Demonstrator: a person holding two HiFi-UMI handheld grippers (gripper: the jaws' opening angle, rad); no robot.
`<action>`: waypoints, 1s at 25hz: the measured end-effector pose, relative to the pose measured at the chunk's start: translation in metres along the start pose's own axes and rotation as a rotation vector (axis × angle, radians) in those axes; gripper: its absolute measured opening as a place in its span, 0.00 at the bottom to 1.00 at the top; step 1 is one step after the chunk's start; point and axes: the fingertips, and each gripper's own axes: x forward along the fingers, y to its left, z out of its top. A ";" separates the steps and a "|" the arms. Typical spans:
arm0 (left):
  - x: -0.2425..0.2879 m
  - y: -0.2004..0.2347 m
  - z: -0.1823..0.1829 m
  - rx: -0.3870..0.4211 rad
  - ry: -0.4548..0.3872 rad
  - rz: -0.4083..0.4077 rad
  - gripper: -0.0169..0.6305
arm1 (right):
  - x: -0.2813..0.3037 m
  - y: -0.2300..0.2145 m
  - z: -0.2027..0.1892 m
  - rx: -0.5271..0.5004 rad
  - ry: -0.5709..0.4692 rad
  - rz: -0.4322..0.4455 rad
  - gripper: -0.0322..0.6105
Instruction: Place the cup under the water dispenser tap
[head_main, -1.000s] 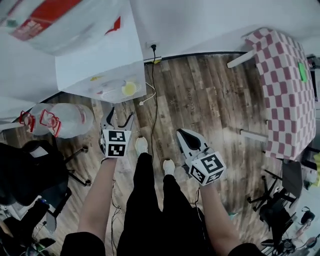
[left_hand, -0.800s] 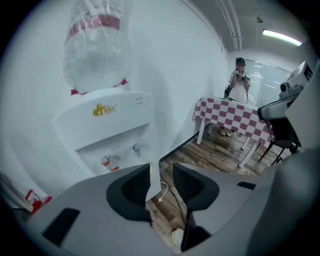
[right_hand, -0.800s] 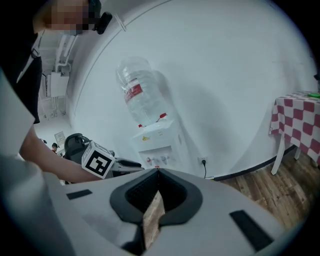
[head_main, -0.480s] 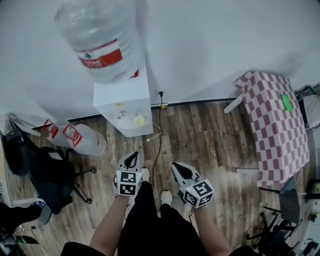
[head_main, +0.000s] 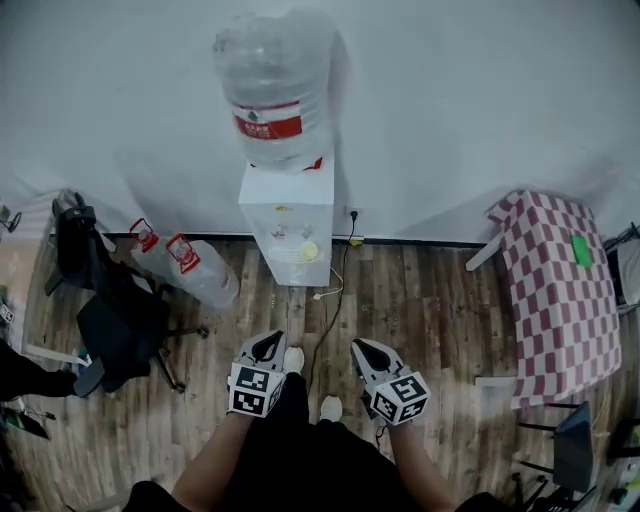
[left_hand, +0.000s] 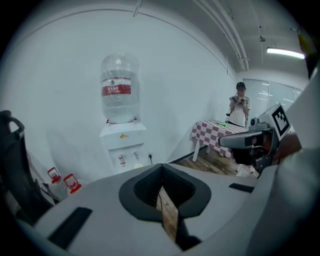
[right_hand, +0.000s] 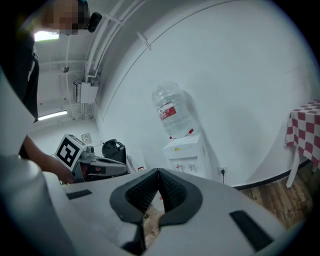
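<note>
Room with a plain white wall and a wood-plank floor. A white water dispenser (head_main: 288, 225) stands against the wall, carrying an inverted clear bottle (head_main: 272, 85).

Task item: a small pale yellow object, apparently the cup (head_main: 310, 250), sits in the dispenser's recess beneath the taps. It is too small in every view to confirm its outline.

Grippers: the left gripper (head_main: 267, 347) and right gripper (head_main: 365, 350) are held side by side low in the head view, above the person's white shoes (head_main: 293, 358), well apart from the dispenser and pointing toward it. Both are clenched, the tips meeting, with nothing between them.

Surroundings:
- A black cord (head_main: 335, 280) runs from a wall socket (head_main: 352, 213) just right of the dispenser and trails across the floor between dispenser and feet.
- Spare water bottles (head_main: 190, 268) lie on the floor left of the dispenser.
- A black office chair (head_main: 115, 320) stands further left.
- A red-and-white checked table (head_main: 560, 290) stands at the right, with a small green item (head_main: 583, 250) on top.
- The left gripper view shows a person (left_hand: 241, 107) standing beyond that table.

Markings: the mounted bottle bears a red label (head_main: 268, 125) with white print, not legible. The spare bottles carry red labels, likewise unreadable. A small yellow mark on the dispenser's upper front cannot be read.
</note>
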 end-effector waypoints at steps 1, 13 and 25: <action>-0.008 0.000 0.001 -0.009 -0.013 0.011 0.05 | -0.002 0.004 -0.002 -0.003 0.001 0.008 0.08; -0.065 0.007 0.001 -0.001 -0.106 0.005 0.05 | -0.023 0.046 0.017 -0.069 -0.045 -0.021 0.08; -0.162 0.047 -0.058 -0.001 -0.129 -0.136 0.05 | -0.034 0.151 -0.028 -0.037 -0.038 -0.139 0.08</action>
